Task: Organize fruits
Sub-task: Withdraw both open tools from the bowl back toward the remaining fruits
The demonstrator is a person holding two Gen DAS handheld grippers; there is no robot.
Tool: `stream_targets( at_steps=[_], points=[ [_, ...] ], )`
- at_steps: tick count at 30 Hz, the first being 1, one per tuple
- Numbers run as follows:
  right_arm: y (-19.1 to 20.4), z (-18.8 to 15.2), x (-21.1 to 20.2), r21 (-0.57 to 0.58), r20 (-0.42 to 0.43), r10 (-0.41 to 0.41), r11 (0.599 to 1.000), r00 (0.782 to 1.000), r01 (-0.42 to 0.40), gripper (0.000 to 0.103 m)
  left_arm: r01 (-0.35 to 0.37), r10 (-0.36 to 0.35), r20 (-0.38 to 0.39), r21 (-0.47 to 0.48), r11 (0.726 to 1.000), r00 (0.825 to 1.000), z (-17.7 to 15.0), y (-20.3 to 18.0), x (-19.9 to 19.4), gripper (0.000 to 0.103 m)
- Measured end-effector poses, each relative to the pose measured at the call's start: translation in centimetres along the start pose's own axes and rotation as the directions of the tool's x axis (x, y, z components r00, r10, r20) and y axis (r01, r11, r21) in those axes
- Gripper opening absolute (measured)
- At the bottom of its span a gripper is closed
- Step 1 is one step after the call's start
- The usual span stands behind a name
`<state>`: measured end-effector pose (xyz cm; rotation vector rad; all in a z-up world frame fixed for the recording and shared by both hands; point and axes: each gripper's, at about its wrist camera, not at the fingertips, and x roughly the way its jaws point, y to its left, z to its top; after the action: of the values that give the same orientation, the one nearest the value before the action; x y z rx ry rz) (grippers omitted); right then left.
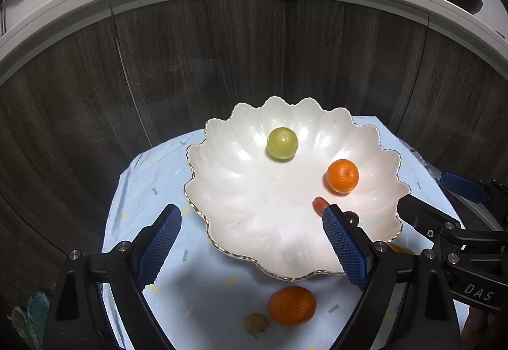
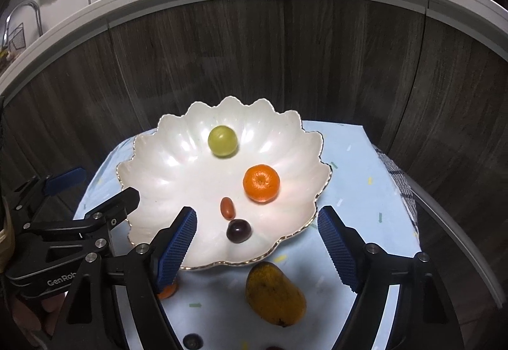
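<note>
Task approx half done, judging by what sits where.

In the scalloped white bowl (image 2: 152, 166): green round fruit (image 2: 223, 141) at 12 o'clock, small orange (image 2: 261, 183) at approx 3 o'clock, red oblong fruit (image 2: 227, 208) just below centre, dark grape (image 2: 238, 231) at 6 o'clock near the front rim. Red one and grape sit just beside each other, can't tell if touching. So 4 pcs in.

Still out on the light blue cloth (image 2: 365, 191): mango (image 2: 275, 294) just outside the bowl's 6 o'clock rim in the right-wrist view; a bigger orange (image 1: 292, 305) and a small yellow-brown fruit (image 1: 256, 322) beside it at its 8 o'clock, both at 6 o'clock of the bowl in the left-wrist view. Another dark round fruit (image 2: 193, 342) at the bottom edge, partly cut off. Something reddish at the very bottom too, too little showing to call. So at least 4 pcs left.

Tools: left gripper (image 1: 250, 242) jaws spread wide, nothing between the pads, front-left rim of the bowl underneath. Right gripper (image 2: 257, 242) also spread wide and empty, grape and bowl rim seen through the gap, pads not touching them. Both released.

Next, prob: mango for R, bigger orange for L, both close.
</note>
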<state>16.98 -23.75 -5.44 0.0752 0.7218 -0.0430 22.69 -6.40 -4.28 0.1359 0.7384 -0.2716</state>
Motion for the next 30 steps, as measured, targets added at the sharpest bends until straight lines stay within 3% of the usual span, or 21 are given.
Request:
stream_targets(
  at_steps=[20, 30],
  points=[
    [-0.4, -0.6, -3.8, 0.007, 0.050, -0.018, 1.000, 0.999, 0.018, 0.079, -0.007, 0.006, 0.046, 0.022, 1.000, 0.999, -0.5, -0.9, -3.9, 0.091],
    [-1.1, -1.9, -5.1, 0.008, 0.045, -0.031, 0.999, 0.999, 0.031, 0.079, 0.000, -0.001, 0.034, 0.034, 0.999, 0.999, -1.7, -2.0, -4.9, 0.091]
  ],
)
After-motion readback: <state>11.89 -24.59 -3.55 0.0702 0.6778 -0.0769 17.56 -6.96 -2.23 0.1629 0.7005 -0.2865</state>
